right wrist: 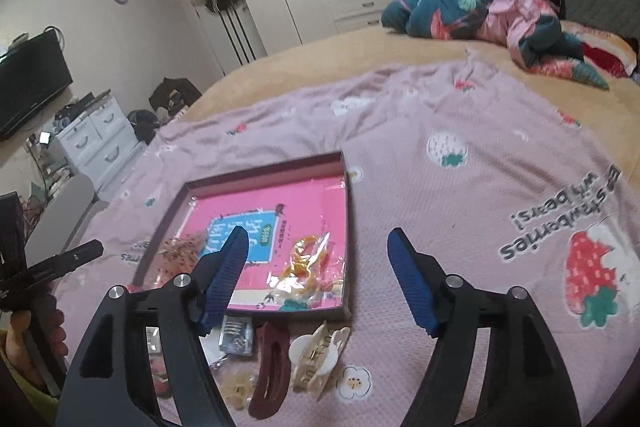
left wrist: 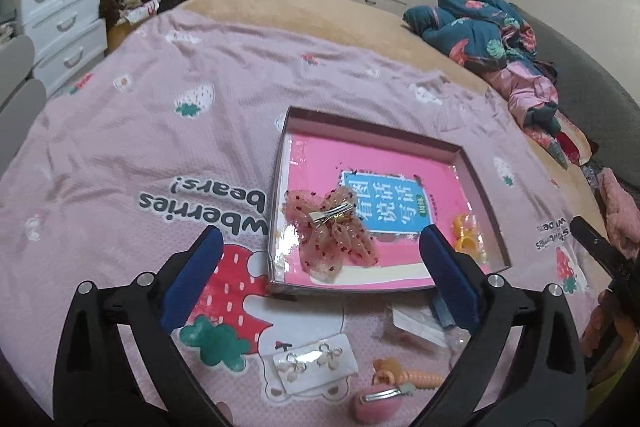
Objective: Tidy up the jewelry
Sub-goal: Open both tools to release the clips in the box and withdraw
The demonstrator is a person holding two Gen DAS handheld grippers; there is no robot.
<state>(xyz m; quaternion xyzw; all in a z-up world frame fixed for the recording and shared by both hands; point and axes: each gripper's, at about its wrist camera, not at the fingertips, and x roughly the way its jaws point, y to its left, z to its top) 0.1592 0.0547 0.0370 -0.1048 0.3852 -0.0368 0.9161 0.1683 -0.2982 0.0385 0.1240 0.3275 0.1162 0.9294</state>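
Setting: pink strawberry-print blanket [left wrist: 160, 131] spread over a bed, shallow box [left wrist: 486, 195] lying on it with a pink book [left wrist: 384, 167] as its floor.
Left gripper [left wrist: 320, 251]: held low over the blanket, pointing at the near edge of the box; blue-padded tongs spread wide, nothing between them.
Right gripper [right wrist: 318, 251]: hovering above the box's near right corner; tongs likewise wide apart and empty.
Left hand [right wrist: 36, 343]: seen at the edge of the right wrist view, wrapped around the handle of its tool.
In the box: pink mesh bow clip [left wrist: 330, 233] resting on the near left side, metal clasp up; orange rings in a clear bag [right wrist: 306, 265] at the near right.
Outside the box, on the blanket just in front: card of earrings [left wrist: 312, 361], orange hair clip [left wrist: 404, 375], pink snap clip [left wrist: 380, 403], dark red clip [right wrist: 270, 367], cream claw clip [right wrist: 316, 357], small clear packets [right wrist: 236, 337].
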